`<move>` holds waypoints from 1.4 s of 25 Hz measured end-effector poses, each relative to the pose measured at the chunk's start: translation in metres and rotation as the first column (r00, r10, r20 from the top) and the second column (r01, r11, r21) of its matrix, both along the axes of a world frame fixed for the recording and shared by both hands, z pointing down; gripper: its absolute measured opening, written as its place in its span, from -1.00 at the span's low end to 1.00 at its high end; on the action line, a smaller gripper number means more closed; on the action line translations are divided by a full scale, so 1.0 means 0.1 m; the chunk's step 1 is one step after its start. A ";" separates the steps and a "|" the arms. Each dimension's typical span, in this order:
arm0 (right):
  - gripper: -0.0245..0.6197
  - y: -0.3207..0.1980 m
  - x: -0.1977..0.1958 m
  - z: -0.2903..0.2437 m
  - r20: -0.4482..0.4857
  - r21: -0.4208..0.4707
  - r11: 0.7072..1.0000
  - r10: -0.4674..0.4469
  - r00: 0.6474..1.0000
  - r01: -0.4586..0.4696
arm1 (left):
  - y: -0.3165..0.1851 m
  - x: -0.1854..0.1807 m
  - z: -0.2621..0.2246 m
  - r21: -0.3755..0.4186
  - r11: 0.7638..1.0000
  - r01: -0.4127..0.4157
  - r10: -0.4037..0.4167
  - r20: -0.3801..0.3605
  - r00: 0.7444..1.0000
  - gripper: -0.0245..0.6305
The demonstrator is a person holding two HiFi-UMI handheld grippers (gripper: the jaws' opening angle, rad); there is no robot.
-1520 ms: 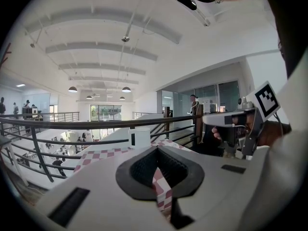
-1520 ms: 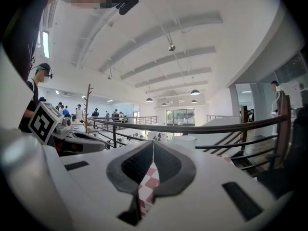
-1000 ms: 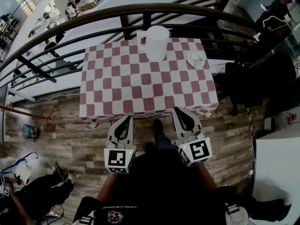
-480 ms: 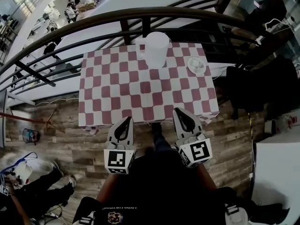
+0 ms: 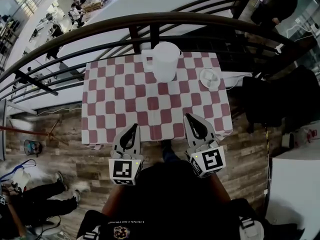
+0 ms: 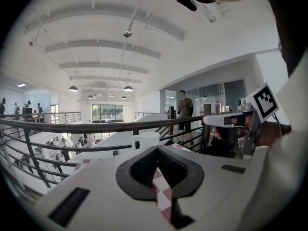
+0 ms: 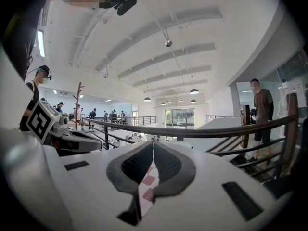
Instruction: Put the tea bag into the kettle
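You held both claws near the 6 o'clock edge of the square table [image 5: 130, 101], draped in a red-and-white checked cloth. The left gripper [image 5: 135, 127] and the right gripper [image 5: 188, 117] each had their dark ribbed pads [image 6: 140, 170] pinched together at the tips, with nothing caught between them. The smooth white cylindrical kettle [image 5: 165, 61] stood at the table's 12 o'clock edge, just below the curved dark railing [image 5: 100, 26], and at about 4 o'clock from it lay a round white saucer [image 5: 202, 79] carrying a small pale thing [image 5: 210, 77], too small to tell as the tea bag.
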State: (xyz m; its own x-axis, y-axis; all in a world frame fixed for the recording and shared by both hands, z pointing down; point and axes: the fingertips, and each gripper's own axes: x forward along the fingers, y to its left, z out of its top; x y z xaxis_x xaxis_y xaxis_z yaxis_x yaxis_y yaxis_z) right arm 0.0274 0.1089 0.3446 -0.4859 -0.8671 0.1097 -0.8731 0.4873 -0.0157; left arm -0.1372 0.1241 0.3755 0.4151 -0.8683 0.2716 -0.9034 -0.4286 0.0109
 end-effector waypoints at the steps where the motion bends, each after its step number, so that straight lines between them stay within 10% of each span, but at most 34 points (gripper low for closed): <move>1: -0.88 -0.07 0.01 0.00 0.000 0.000 1.000 -0.004 1.000 0.004 | -0.07 0.01 0.00 -0.001 1.000 0.003 -0.003 0.003 1.000 -0.92; 35: -0.88 -2.00 0.26 0.19 0.003 -0.030 0.991 -0.133 0.991 0.133 | -1.99 0.37 0.12 0.002 0.997 0.074 -0.074 0.068 0.995 -0.92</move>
State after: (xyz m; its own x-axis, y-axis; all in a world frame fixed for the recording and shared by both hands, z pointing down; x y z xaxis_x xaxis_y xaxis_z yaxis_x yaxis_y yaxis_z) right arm 0.0532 -0.0913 0.3640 -0.5966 -0.7913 0.1342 -0.8007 0.5981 -0.0329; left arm -0.0998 -0.0745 0.3876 0.3301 -0.8959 0.2975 -0.9315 -0.3602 -0.0511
